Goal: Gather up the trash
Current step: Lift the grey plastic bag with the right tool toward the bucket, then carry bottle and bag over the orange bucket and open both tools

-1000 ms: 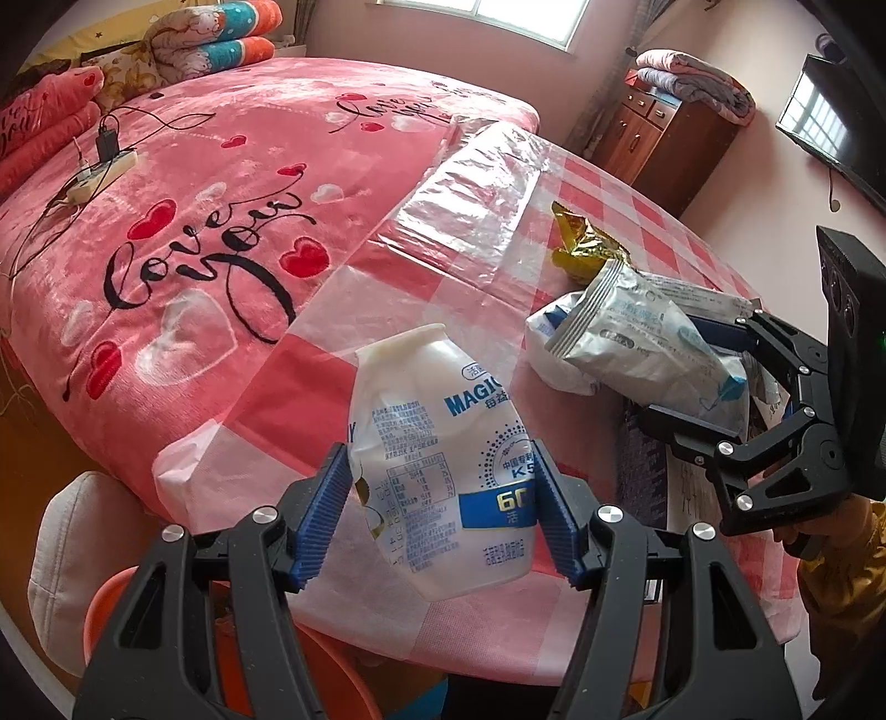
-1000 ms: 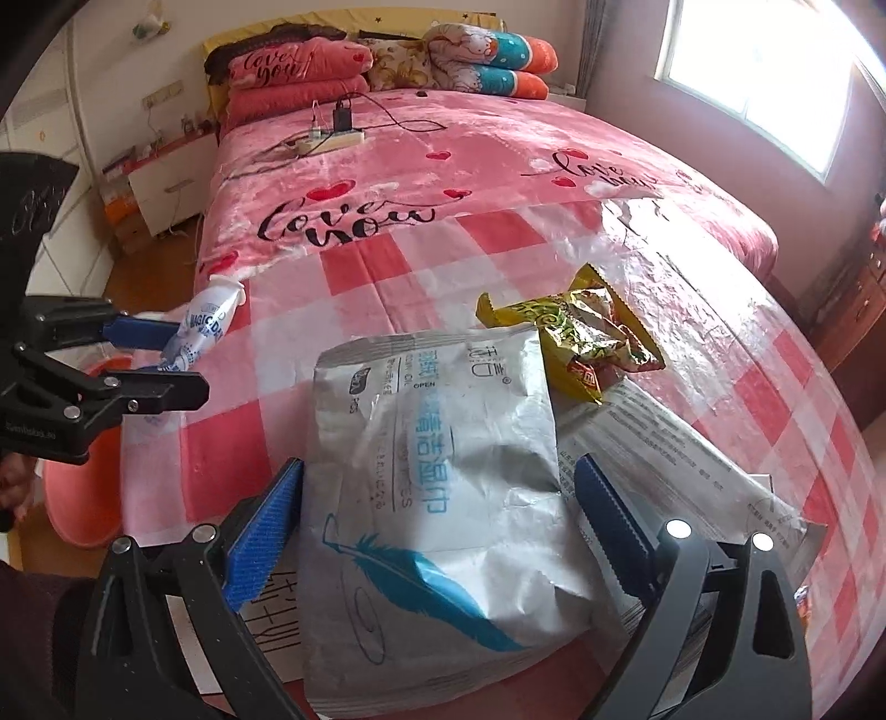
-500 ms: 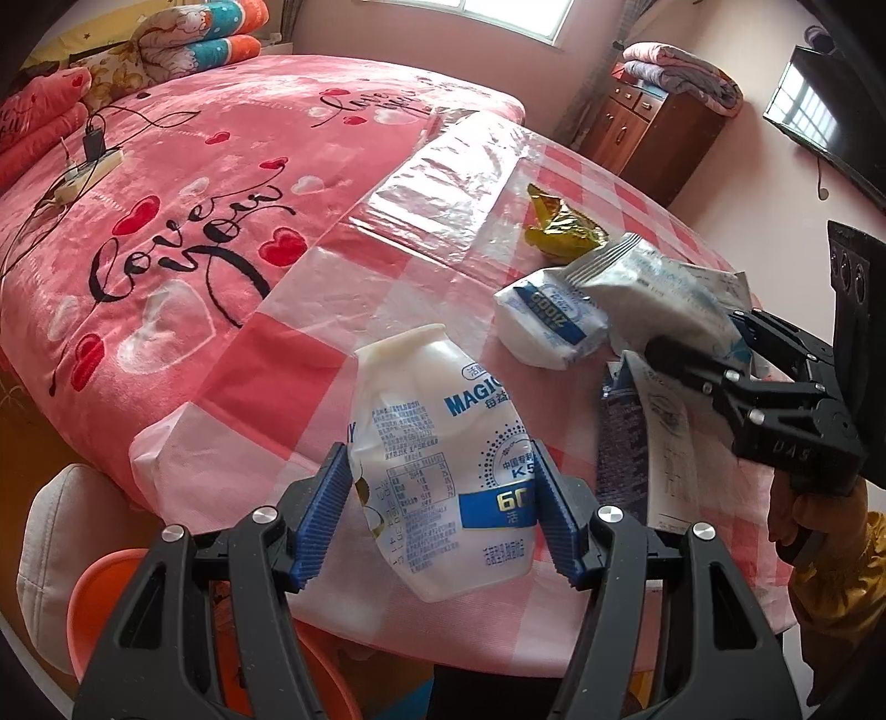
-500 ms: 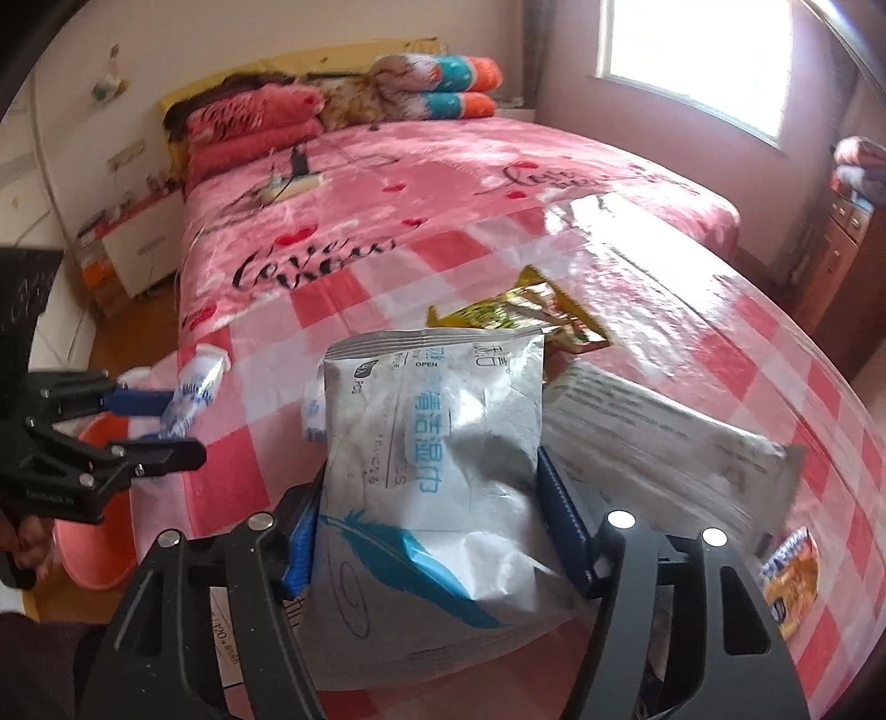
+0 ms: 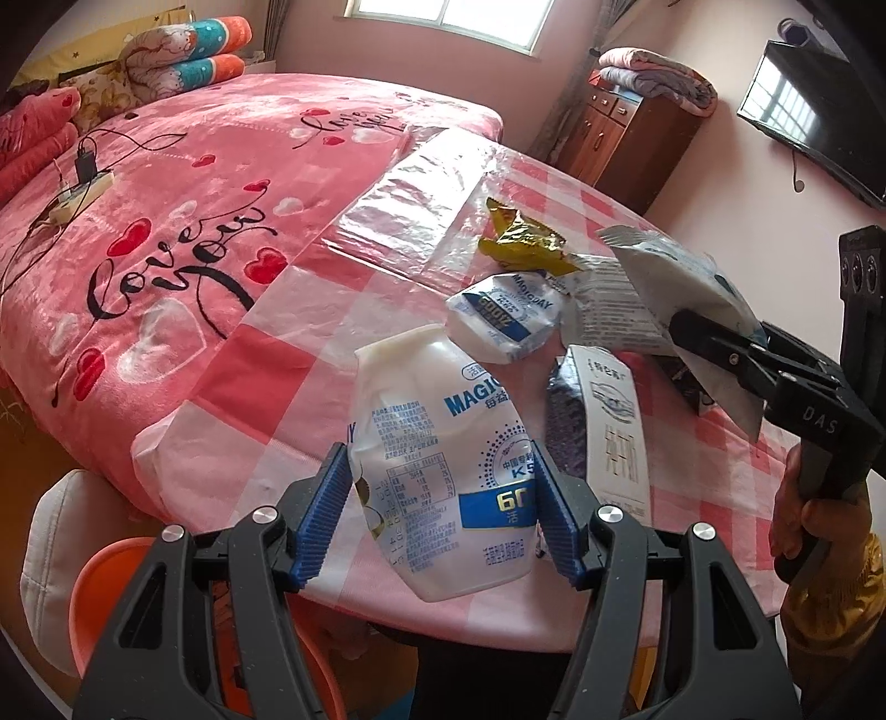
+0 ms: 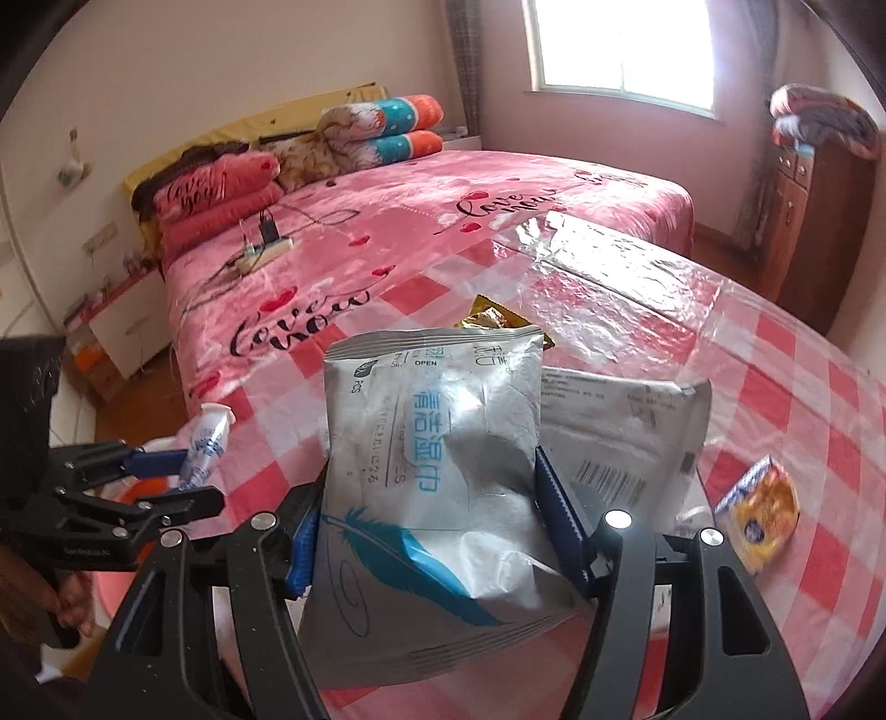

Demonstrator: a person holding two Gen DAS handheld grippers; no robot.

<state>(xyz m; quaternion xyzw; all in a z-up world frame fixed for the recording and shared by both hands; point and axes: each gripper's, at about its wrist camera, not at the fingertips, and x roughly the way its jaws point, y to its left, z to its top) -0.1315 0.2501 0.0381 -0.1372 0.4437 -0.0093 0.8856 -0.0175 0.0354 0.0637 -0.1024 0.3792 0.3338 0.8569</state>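
A pink bedspread (image 5: 183,232) with red hearts and "Love you" script is covering the bed at 10 o'clock in the left wrist view, and a white power strip (image 5: 77,194) with a black charger plugged in is lying on it at 9 o'clock. Rolled quilts (image 5: 183,52) are sitting at 11 o'clock. A wooden cabinet (image 5: 620,138) is standing at 1 o'clock, folded blankets (image 5: 653,75) resting on top. A wall-mounted television (image 5: 819,116) is hanging at 2 o'clock.

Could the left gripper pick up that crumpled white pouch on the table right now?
Probably not: the left gripper is shut on a white drink pouch. The crumpled pouch lies uncovered just ahead.
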